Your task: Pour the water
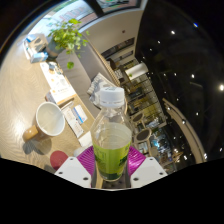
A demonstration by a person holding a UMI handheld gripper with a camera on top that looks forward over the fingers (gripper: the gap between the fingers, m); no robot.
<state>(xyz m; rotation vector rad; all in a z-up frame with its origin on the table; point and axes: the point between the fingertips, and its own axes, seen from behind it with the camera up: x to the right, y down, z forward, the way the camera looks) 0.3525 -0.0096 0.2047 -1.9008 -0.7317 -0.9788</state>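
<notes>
Gripping a clear plastic bottle (111,140) right between the two fingers, the gripper (111,172) has its jaws clenched on the lower part of it, with the magenta pads (88,158) pressed against either side. The bottle stands upright in the grasp, has a white screw cap (112,97) still on, and is filled roughly two thirds with a green-tinted liquid (could be tea or just tinted water, can't tell from here). It looks lifted clear of the light wooden surface (50,75), which stretches out beyond and to the left of the fingers. On that surface, left of the bottle and near the surface's front edge, sits a white bowl (48,118), open side up, well apart from the bottle. Just beside the bowl, between it and the bottle, lies something flat and white, like a small pack or booklet (76,120), hard to make out. A small reddish round thing (59,158) sits close by the left finger. Far back toward the surface's far end there's a leafy green plant (68,38). Off to the right, past the surface's edge, the room looks dim with shelving and small ceiling lights.
</notes>
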